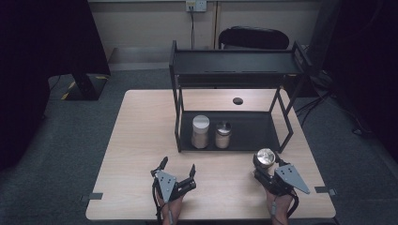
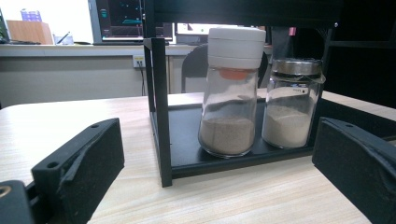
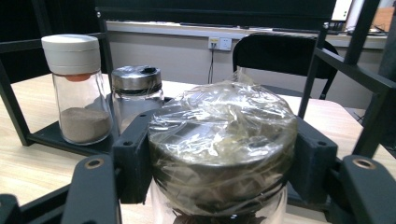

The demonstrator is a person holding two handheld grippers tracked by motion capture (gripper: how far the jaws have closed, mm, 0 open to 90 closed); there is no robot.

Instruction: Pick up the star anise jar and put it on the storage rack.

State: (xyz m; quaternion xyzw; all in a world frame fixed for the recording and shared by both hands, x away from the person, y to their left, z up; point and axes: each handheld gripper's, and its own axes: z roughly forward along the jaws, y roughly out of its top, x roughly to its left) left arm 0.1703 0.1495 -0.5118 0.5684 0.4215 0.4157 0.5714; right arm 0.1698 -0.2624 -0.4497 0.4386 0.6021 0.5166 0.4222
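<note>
The right gripper (image 1: 264,165) is clamping a glass jar with a plastic-wrapped metal lid (image 1: 264,158), its two black jaws pressing against the jar's sides just under the cap. In the right gripper view the wrapped lid (image 3: 223,135) is sitting between the jaws, crinkled film covering its top. The jar is standing on the wooden table (image 1: 141,140) just in front of the black rack (image 1: 234,65), near the rack's front right leg and outside its bottom shelf.

The left gripper (image 1: 177,169) is resting on the table in front of the rack's front left leg, its jaws spread wide with nothing between them; the left gripper view is looking through that gap straight at the rack.

On the rack's bottom shelf two more jars are standing upright, just beside each other toward its left end. The one nearer the left post is the taller jar with a white cap (image 2: 231,91), holding brownish powder at its bottom. Next to it is the shorter jar with a metal cap (image 2: 292,102), holding paler powder. The rack's upper shelf is lying bare above them.
</note>
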